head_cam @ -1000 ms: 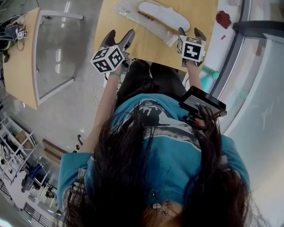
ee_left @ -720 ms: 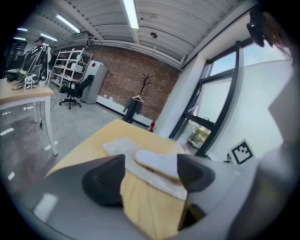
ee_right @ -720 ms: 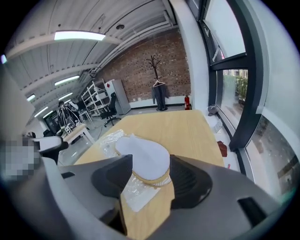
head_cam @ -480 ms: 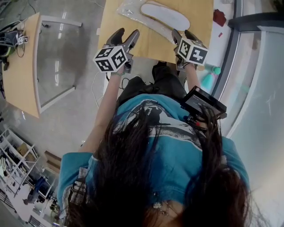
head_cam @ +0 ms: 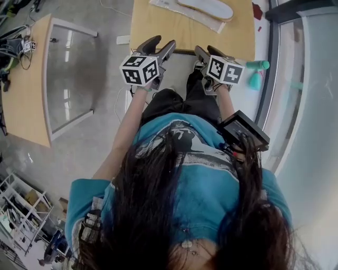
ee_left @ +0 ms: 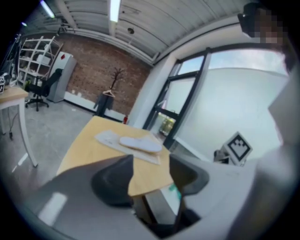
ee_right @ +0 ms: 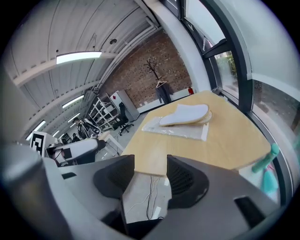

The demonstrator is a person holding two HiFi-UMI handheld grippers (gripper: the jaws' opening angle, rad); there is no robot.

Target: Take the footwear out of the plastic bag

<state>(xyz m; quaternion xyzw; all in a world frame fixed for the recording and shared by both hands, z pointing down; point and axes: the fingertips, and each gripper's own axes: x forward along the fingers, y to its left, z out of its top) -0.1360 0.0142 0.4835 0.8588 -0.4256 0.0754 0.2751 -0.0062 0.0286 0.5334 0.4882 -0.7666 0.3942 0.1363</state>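
both hand-held grippers are up in front of the person, by the near edge of the wooden surface (head_cam: 179, 31), and neither one is touching anything. the left hand-held gripper (head_cam: 161, 43) has its jaws apart with only air between them. they've just been closing in a bit, but it's released and holding nothing. same story for the right hand-held gripper (head_cam: 206, 50): jaws wide, just closed a touch, nothing in the gap. the two sit side by side, near each other, with their marker cubes facing up.

the white slipper (head_cam: 206, 7) is over at the far end of the surface, well apart from both grippers. it's lying flat, and as far as i can tell it's on top of the clear plastic bag (ee_right: 176, 131), not inside it. the bag is flattened out under it and sticks out past it toward the left side. from the right gripper view you can see a tan edge round the slipper's sole.

there's also a teal thing (head_cam: 256, 71) down on the floor, to the right of the surface by the window.
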